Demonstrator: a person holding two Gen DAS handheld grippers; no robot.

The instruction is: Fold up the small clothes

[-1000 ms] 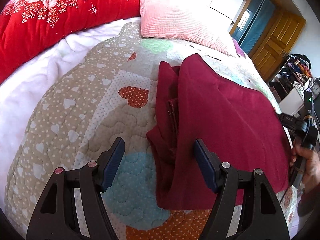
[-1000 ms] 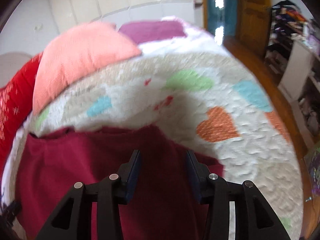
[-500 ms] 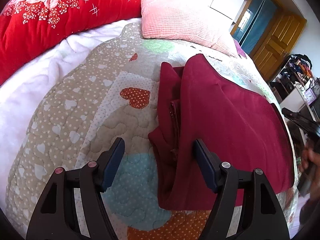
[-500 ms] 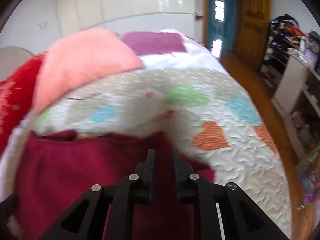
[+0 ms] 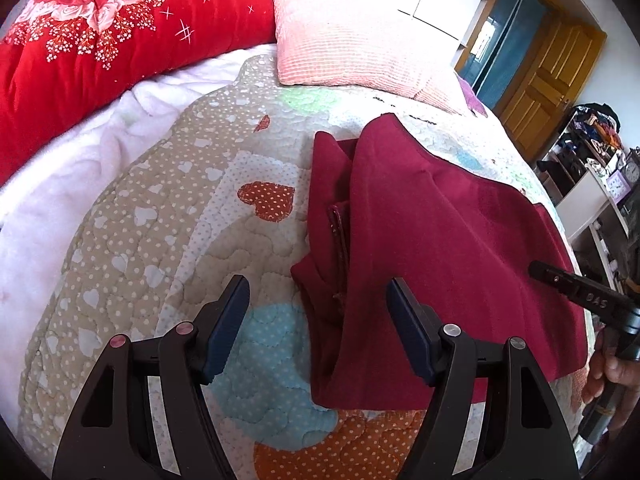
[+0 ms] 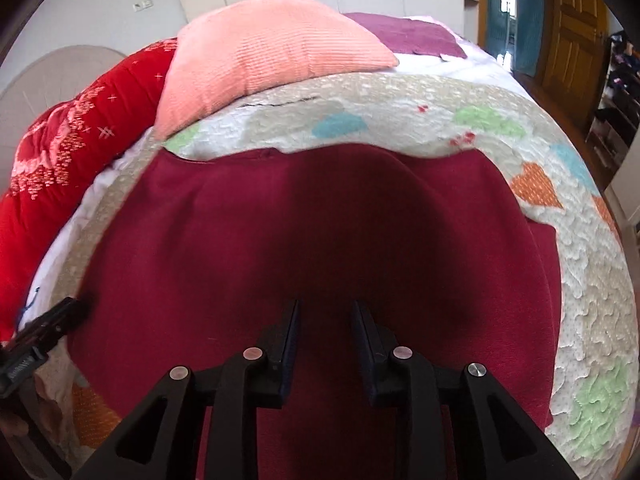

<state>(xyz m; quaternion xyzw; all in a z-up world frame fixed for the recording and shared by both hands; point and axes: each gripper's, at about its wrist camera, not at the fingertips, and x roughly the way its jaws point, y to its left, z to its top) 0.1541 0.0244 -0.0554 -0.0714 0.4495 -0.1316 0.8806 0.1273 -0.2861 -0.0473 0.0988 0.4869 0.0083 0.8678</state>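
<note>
The patchwork quilt [image 5: 168,216] carries the maroon garment [image 5: 440,248], already doubled over, with a looser bunched layer showing along the edge ahead of the left gripper [image 5: 318,312]. Judged step: settle and square the fold before the next one. To do it well, the bunched edge should be picked up thinly and drawn straight so the layers line up, while the far side stays flat.

Left gripper: jaws spread wide, empty, angled down, the garment's edge just ahead between its fingers.

Right gripper [image 6: 324,320]: over the garment's middle, tilted down, jaws narrow and opening; no cloth is seen pinched between them, fabric lying below.
</note>
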